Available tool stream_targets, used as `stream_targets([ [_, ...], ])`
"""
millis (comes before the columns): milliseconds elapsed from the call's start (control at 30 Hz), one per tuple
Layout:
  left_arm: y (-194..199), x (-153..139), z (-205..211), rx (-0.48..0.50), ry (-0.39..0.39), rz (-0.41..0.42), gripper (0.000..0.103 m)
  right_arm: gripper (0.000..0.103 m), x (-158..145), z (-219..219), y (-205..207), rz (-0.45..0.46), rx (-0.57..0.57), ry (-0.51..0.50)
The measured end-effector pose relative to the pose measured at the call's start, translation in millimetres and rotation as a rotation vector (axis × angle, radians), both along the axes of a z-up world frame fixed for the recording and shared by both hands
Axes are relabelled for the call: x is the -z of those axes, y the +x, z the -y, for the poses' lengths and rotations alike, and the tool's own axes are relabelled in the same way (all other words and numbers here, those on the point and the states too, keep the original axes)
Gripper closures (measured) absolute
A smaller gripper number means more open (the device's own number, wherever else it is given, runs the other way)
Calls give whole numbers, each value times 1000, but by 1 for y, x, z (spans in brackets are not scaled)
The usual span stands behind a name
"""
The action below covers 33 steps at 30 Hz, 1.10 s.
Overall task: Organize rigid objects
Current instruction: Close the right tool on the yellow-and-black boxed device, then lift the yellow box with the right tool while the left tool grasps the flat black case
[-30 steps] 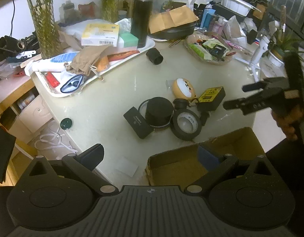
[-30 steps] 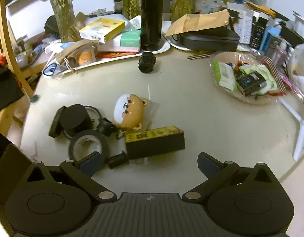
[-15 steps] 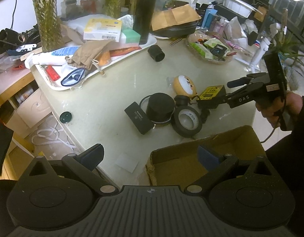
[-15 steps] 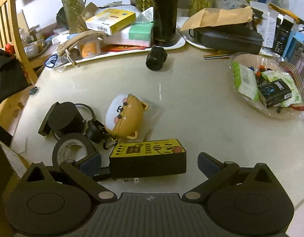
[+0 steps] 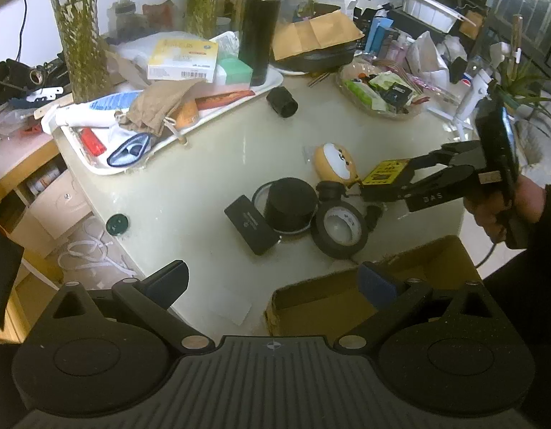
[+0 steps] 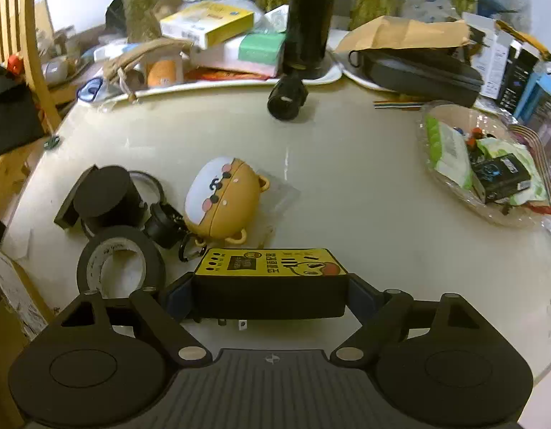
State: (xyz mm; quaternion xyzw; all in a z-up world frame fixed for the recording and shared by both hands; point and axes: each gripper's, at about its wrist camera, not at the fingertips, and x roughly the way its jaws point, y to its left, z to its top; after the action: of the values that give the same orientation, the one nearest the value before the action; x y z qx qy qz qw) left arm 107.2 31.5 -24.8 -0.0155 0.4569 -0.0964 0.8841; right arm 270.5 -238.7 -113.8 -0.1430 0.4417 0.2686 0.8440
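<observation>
The right gripper (image 6: pixel 270 291) has just been closing and now seems clamped endwise on the yellow-topped charger (image 6: pixel 272 280), just beside the tape roll (image 6: pixel 120 268); lifting could snag the keyring (image 6: pixel 189 248). Left gripper (image 5: pixel 272 279) stands apart, empty.

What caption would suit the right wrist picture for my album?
Right gripper has just been closing, pads against both ends of the yellow-topped black box on the cream table, bear-shaped case behind.
</observation>
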Motion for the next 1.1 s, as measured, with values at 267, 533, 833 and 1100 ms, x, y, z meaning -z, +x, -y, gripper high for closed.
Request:
stream_targets([
  [267,11,-1,1,7,32,27,0,15,-19,10,-13,32,25,39],
  [533,34,11,-2,2,46,12,0,15,-43,23,-33,67,58,81],
  [833,63,31,-5,100,74,26,1,15,-67,43,-61,108,84,123],
  [1100,86,44,0,318,124,61,1,15,-74,65,-74,109,149,181],
])
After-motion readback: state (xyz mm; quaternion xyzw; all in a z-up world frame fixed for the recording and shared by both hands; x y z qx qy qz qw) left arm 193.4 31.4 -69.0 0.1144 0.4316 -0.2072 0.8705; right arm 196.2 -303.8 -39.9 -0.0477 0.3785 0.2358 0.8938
